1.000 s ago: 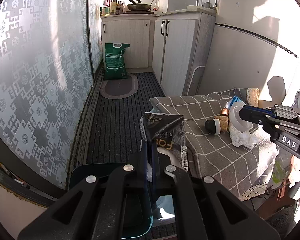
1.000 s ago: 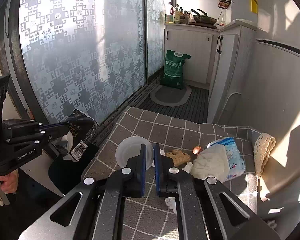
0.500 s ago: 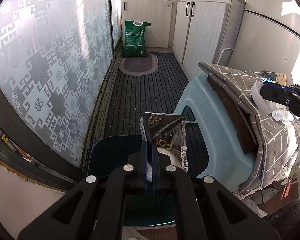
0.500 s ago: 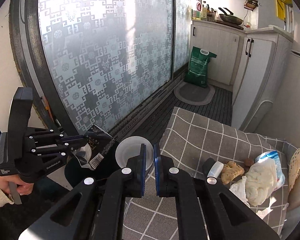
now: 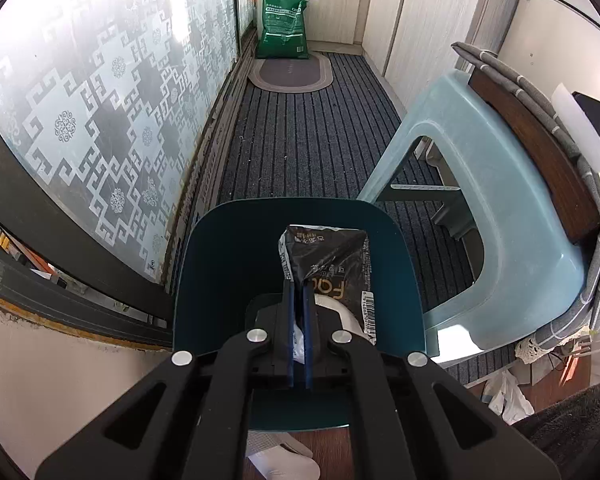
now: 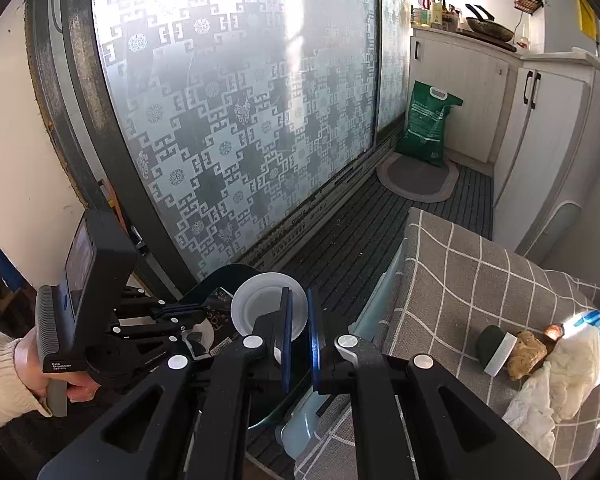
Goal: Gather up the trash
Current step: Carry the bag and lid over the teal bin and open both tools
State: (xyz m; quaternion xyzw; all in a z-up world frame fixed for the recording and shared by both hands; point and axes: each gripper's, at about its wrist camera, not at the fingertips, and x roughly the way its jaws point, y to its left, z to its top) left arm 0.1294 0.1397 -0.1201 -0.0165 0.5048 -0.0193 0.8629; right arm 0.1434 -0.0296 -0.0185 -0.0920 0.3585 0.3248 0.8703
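While the left gripper [image 5: 298,308] pointed steeply down, its blue pads were clamped on the lower edge of a black snack wrapper [image 5: 328,268]. Large pale letters on the wrapper read roughly "FQC" upside down; a white barcode strip ran along its 3 o'clock edge, digits too small to read. The wrapper stood up from the pads toward 12 o'clock, directly over the open mouth of a dark teal bin [image 5: 228,272]; something white lay inside the bin beneath it. A pale blue plastic stool [image 5: 512,240] stood just beside the bin at 3 o'clock, carrying a wooden board and a grey checked cloth [image 5: 540,92].

In the right wrist view, the right gripper [image 6: 300,316] was pinched on the rim of a white plastic lid [image 6: 260,304], the disc lying on the 9 o'clock side of the pads, near the bin's edge. At 9 o'clock a hand [image 6: 36,364] in a cream sleeve held the left gripper's body, which bore small white lettering, partly legible as "Data Acquisition System". On the cloth at 3 o'clock lay a dark cup with a white band [image 6: 496,346], a brown lump [image 6: 526,354] and crumpled white tissue [image 6: 556,376], well apart from both tools.

Farther off, at 12 o'clock, a green sack [image 5: 286,22] with unreadable white print stood behind an oval mat [image 5: 290,76].
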